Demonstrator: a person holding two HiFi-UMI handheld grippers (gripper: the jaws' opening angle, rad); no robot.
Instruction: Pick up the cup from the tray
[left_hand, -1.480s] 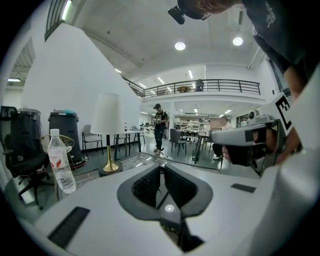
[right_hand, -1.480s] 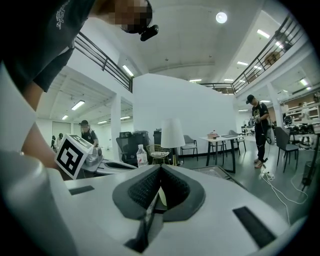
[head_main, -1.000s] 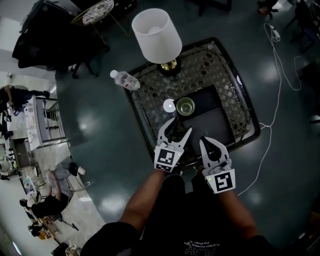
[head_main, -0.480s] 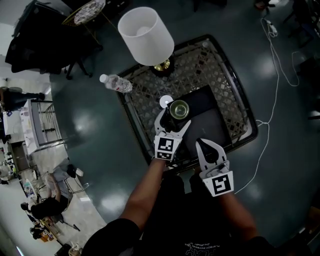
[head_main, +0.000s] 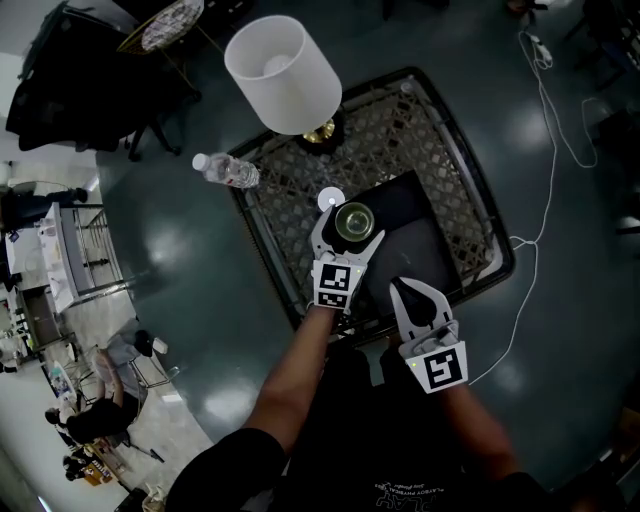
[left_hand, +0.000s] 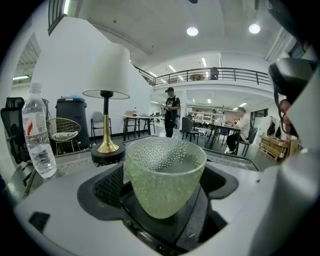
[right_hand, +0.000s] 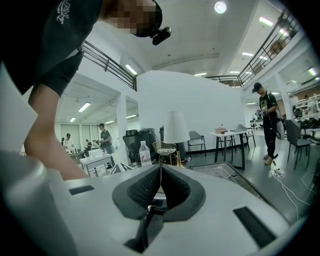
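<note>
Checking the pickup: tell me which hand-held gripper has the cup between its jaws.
The left hand-held gripper: its opening jaws straddle the green cup. The right hand-held gripper is shut and empty, short of the cup.

Landmark for your notes is the cup (head_main: 354, 221). It stands on the tray (head_main: 425, 245), in the corner far-left from you, and the tray lies on the table (head_main: 440, 140). Disc (head_main: 330, 200): just left of cup. Lamp (head_main: 283, 75): behind cup. Water bottle (head_main: 225, 171): further left, at table's edge.
</note>
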